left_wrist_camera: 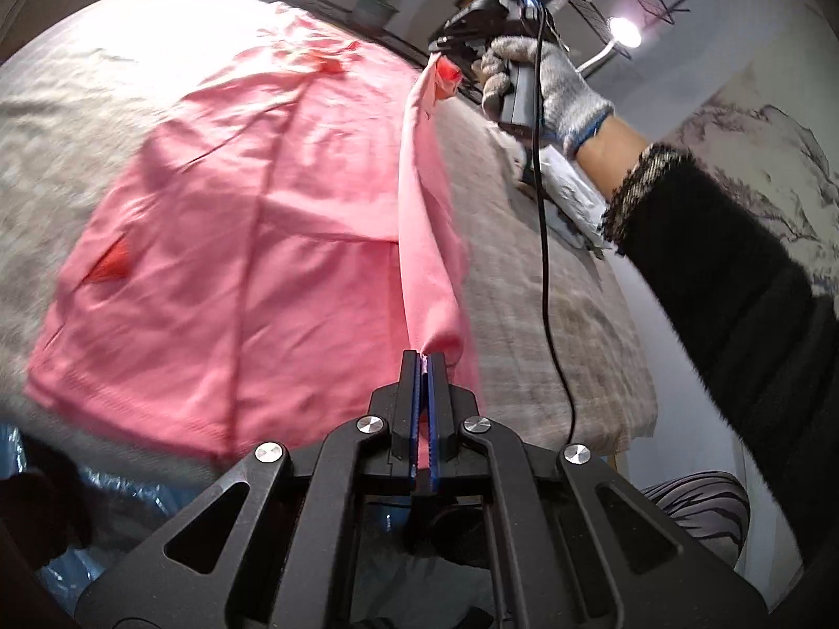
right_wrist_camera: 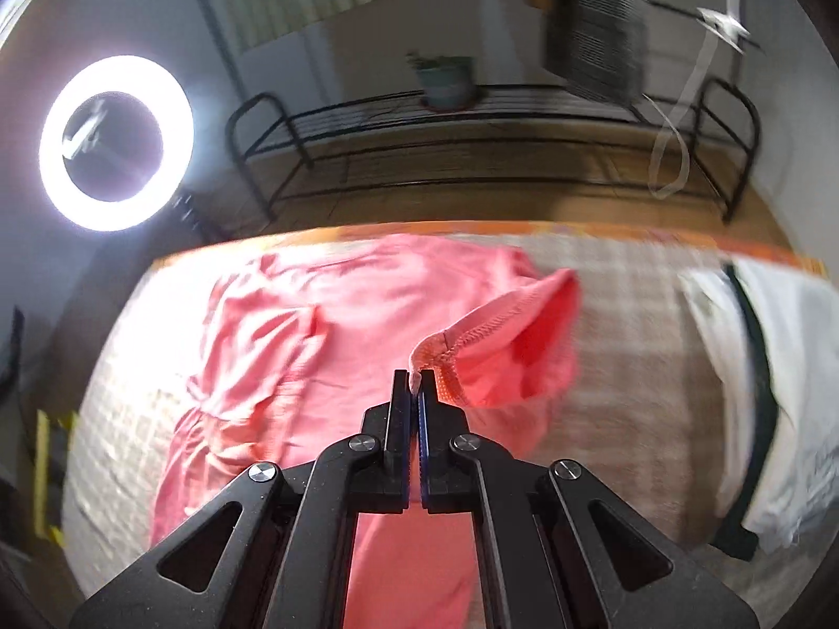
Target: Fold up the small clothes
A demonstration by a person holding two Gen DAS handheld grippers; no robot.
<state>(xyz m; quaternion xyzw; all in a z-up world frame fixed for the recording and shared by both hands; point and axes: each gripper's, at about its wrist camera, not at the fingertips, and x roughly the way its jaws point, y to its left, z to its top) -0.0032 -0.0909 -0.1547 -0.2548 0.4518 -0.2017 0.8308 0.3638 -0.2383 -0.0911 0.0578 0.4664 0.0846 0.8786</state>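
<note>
1. Left claw [left_wrist_camera: 422, 359]: jaws closed on a pinch of the pink garment [left_wrist_camera: 225, 241] at its near edge; the blue pads [left_wrist_camera: 431, 419] press the fabric between them.
2. Right claw [right_wrist_camera: 415, 377]: jaws closed on a stitched hem of the same garment, which folds into a small raised flap just beyond the tips. In the left wrist view this claw [left_wrist_camera: 445, 65] is lifted above the far edge of the worktop.
3. Pink garment: spread across the cloth-covered worktop [left_wrist_camera: 550, 283], most of it lying flat; one edge is pulled up into a taut ridge running from the left claw to the right claw.
4. Right hand [left_wrist_camera: 529, 86]: in a grey knit glove, wrapped around the claw's handle; the forearm wears a black sleeve [left_wrist_camera: 734, 283], and a black cable [left_wrist_camera: 545, 262] hangs from the device.
5. White folded item [right_wrist_camera: 776, 409] with a dark stripe: at the worktop's right edge, apart from the pink garment.
6. Ring light [right_wrist_camera: 116, 142]: lit, beyond the worktop's far left corner; a black wire rack [right_wrist_camera: 472, 157] carries a potted plant [right_wrist_camera: 445, 81].
7. Writing: faint marks on the white item, too blurred to read.
</note>
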